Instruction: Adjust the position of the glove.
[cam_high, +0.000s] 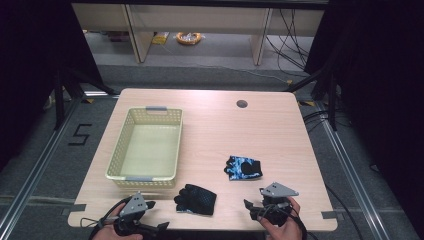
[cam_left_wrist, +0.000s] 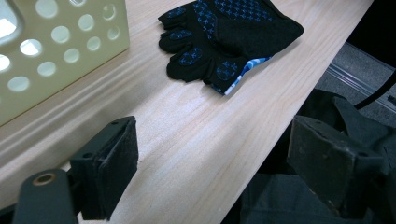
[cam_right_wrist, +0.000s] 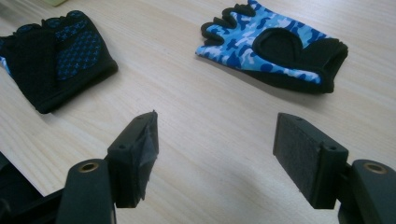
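At the near edge of the table (cam_high: 280, 120), both grippers rest with jaws spread and nothing between them: the left gripper (cam_high: 134, 212) just beside the basket's (cam_high: 150, 177) near corner, the right gripper (cam_high: 267, 205) at the opposite side. The black glove (cam_high: 196, 199) lies between them, nearer the left gripper, fingers toward the basket. The blue glove (cam_high: 243, 167) lies just ahead of the right gripper and looks likeliest for that hand.

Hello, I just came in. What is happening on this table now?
A person holds one tool in each hand at the near edge of the wooden table. The left tool and right tool are open and hold nothing. A black fingerless glove and a blue camouflage glove lie beside a cream perforated plastic basket.
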